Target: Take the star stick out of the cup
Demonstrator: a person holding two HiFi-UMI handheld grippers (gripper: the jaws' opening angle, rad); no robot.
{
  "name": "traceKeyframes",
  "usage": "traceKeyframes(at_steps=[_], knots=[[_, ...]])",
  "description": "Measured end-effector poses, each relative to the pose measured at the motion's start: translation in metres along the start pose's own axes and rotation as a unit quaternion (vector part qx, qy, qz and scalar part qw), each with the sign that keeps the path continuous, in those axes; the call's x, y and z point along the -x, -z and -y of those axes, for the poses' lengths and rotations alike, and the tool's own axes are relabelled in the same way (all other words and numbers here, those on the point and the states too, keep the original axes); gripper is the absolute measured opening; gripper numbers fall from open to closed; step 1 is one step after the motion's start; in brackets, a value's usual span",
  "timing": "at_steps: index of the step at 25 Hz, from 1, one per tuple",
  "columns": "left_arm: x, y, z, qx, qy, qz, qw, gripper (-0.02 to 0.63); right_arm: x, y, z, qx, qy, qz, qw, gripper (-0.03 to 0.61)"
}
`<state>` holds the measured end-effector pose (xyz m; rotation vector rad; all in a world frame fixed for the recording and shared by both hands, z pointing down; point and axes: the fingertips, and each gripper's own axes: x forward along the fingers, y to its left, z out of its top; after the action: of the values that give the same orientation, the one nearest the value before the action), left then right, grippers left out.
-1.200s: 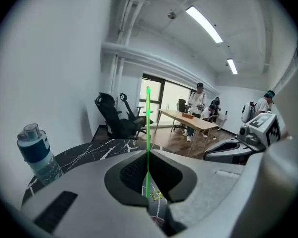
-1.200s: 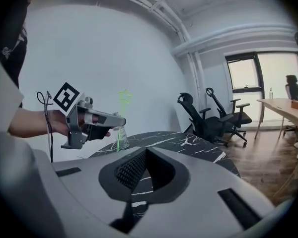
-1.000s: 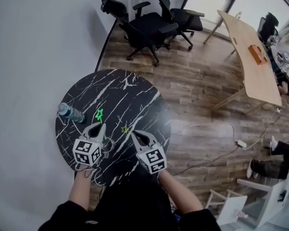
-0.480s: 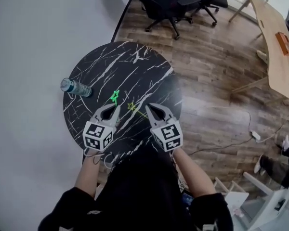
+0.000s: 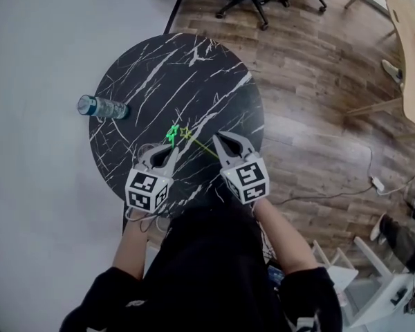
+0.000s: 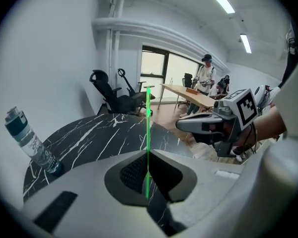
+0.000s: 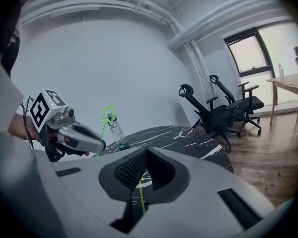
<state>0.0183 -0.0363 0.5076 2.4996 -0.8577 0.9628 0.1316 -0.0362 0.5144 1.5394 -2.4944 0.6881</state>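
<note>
Head view: green stick (image 5: 173,135) over table (image 5: 194,68) centre

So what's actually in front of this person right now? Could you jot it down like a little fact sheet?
Table: round, black with white veins
Bottle: clear water bottle at the table's left edge
Left gripper: jaws shut on the green star stick
Right gripper: jaws shut on the yellow star stick
Stars: close side by side above the table; touching or not, cannot tell
</note>
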Motion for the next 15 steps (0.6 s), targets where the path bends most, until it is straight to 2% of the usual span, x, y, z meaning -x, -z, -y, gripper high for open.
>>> traceKeyframes(at_steps=[5, 10, 15], knots=[[-0.017, 0.032, 0.013, 0.041, 0.001, -0.035, 0.9986, 0.006, -0.001, 0.018, 0.003, -0.015, -0.016, -0.019, 1.000, -0.004], [-0.034, 0.073, 0.018, 0.073, -0.018, -0.073, 0.9944, 0.006, -0.004, 0.039, -0.003, -0.014, -0.046, -0.042, 0.998, -0.005], [-0.047, 0.102, 0.022, 0.112, -0.023, -0.093, 0.9892, 0.006, -0.008, 0.055, -0.003, -0.013, -0.059, -0.060, 0.996, -0.005]])
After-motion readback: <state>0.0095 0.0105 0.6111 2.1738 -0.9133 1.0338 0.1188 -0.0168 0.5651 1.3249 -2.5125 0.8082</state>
